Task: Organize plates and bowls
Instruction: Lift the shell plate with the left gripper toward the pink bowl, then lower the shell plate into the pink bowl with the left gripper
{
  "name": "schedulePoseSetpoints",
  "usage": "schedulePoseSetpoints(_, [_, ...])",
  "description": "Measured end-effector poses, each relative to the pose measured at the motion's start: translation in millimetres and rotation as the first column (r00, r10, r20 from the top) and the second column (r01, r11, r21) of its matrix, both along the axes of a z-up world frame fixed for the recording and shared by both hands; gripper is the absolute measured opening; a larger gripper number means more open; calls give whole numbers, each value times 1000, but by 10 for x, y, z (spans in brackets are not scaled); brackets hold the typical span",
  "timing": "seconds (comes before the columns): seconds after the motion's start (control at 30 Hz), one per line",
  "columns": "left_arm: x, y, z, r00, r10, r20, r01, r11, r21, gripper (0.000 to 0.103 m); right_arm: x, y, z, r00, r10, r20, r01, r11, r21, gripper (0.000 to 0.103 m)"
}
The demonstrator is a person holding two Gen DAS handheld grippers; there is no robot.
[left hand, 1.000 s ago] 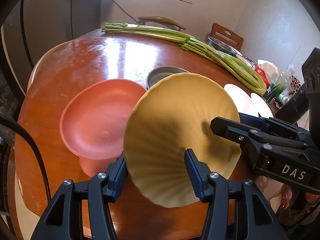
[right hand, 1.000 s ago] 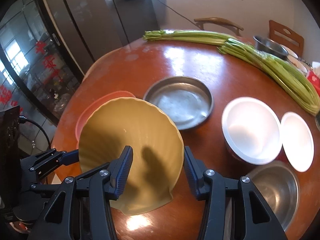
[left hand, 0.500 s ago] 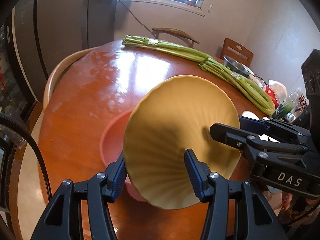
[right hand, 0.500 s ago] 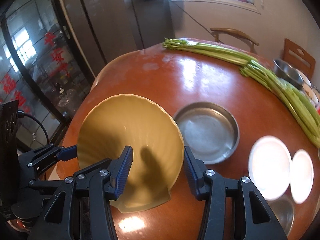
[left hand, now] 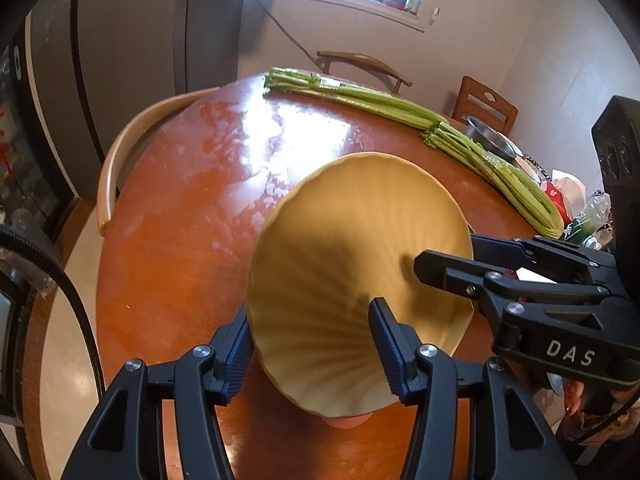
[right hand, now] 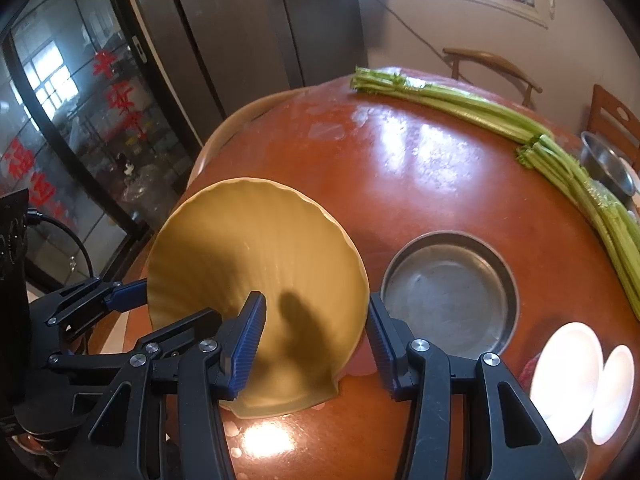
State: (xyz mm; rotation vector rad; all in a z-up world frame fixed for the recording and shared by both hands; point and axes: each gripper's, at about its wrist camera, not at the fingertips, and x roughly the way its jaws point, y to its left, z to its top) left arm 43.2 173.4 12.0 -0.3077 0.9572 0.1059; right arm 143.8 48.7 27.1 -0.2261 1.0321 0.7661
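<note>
Both grippers on the ribbed yellow scalloped plate (left hand: 360,264), held tilted above the round reddish-brown wooden table (left hand: 176,240). Left gripper (left hand: 310,346) clamps the plate's near rim, one finger each side. Right gripper (right hand: 316,340) likewise pinches the opposite rim. A sliver of pink plastic dish (left hand: 346,422) peeks out right under the yellow plate. Round steel pan (right hand: 448,292) just beside, white plates (right hand: 568,376) further right. Long celery bundle (right hand: 560,148) along the far edge.

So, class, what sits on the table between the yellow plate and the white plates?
A round steel pan, shown in the right wrist view, between the yellow plate and the white plates.
</note>
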Motion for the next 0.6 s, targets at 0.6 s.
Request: schedulePoseSetpoints(0.6, [49, -21, -327, 996, -27, -82, 24, 999, -37, 55, 49, 109, -301, 999, 10, -33, -13, 996, -93, 53])
